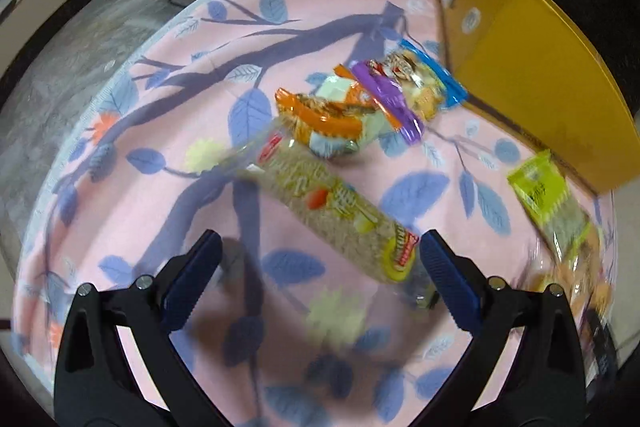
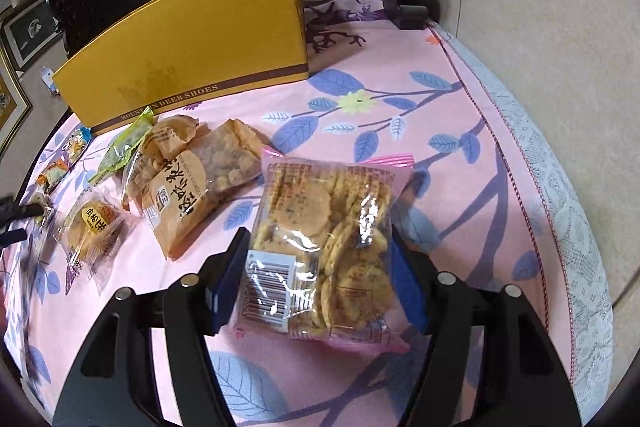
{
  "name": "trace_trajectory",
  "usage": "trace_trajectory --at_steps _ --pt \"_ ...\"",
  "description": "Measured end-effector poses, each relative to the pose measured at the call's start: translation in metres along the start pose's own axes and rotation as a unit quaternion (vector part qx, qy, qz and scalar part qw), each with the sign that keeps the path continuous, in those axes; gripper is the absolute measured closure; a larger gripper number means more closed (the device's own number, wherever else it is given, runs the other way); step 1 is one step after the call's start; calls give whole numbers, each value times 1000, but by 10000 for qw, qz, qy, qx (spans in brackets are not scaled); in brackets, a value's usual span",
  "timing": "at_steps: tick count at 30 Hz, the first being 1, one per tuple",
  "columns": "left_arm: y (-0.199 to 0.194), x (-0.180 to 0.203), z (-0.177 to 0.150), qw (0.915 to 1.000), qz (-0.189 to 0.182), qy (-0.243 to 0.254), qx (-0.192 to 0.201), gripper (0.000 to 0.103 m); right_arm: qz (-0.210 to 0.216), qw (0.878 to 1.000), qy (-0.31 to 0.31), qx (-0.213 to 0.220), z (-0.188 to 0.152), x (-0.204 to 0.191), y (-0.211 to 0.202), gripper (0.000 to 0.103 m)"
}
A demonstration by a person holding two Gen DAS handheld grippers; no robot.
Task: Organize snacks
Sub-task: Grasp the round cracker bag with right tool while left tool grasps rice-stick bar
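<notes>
Pink leaf-print tablecloth (image 2: 400,99) underneath everything, spread over a table beside dark carved furniture.

Lying flat on it, near the right-hand edge: pink bag of round crackers (image 2: 320,227), barcode label toward the camera. Flanked by the right gripper (image 2: 318,239), jaws parted, blue pads right at the bag's long edges without visibly squeezing it.

Just left of that bag: two brown snack bags (image 2: 188,195), overlapping. Further left, a small wrapped cake (image 2: 94,227) and a green packet (image 2: 124,147). Behind these, a yellow shoebox (image 2: 192,39) lying on the cloth.

Over on the left wrist view, blurred: left gripper (image 1: 320,243) spread wide and gripping nothing, poised above a long clear cracker pack (image 1: 332,203) lying diagonally on the cloth, one end close to the right-hand pad. Beyond it, a heap of small orange, purple and blue packets (image 1: 360,103) near the shoebox.
</notes>
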State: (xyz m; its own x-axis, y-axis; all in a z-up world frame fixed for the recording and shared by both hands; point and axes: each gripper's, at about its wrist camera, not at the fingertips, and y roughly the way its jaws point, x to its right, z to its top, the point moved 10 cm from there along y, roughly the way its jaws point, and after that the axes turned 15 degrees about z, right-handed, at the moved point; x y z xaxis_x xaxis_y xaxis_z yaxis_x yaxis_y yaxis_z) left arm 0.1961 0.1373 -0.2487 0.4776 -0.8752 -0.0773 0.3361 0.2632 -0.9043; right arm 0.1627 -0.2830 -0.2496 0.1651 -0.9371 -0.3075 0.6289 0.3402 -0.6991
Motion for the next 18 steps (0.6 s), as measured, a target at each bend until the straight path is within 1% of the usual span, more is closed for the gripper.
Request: trace_trajectory --at_steps 1,2,3,4,5,6,8,11,14,16,18 --pt "3 1 10 9997 184 -116 145 2 18 10000 10 1 0 0 0 31" --pt "7 4 15 9994 264 -108 179 2 63 10000 40 6 0 1 -1 31" --pt "11 7 19 9988 423 -31 228 2 106 9999 71 4 0 1 -1 31" --pt "12 9 20 9985 492 17 234 2 149 9998 106 2 0 2 -2 31" --pt "11 12 18 9981 547 75 279 6 190 9997 140 6 1 2 -2 31" --pt "9 14 16 9979 531 146 351 11 231 9996 173 18 1 2 -3 31" --pt "3 13 10 9975 478 281 441 18 232 9996 179 34 1 2 -3 31" --pt "-1 2 4 9983 348 236 407 26 146 9998 92 30 0 0 -2 31" --pt "1 -10 12 9994 102 -46 329 27 198 9997 118 28 0 1 -3 31" --pt "2 -13 14 9997 -41 -113 199 27 239 9996 154 31 1 2 -3 31" --pt "2 -15 15 9998 -104 -126 151 27 240 9996 157 32 1 2 -3 31"
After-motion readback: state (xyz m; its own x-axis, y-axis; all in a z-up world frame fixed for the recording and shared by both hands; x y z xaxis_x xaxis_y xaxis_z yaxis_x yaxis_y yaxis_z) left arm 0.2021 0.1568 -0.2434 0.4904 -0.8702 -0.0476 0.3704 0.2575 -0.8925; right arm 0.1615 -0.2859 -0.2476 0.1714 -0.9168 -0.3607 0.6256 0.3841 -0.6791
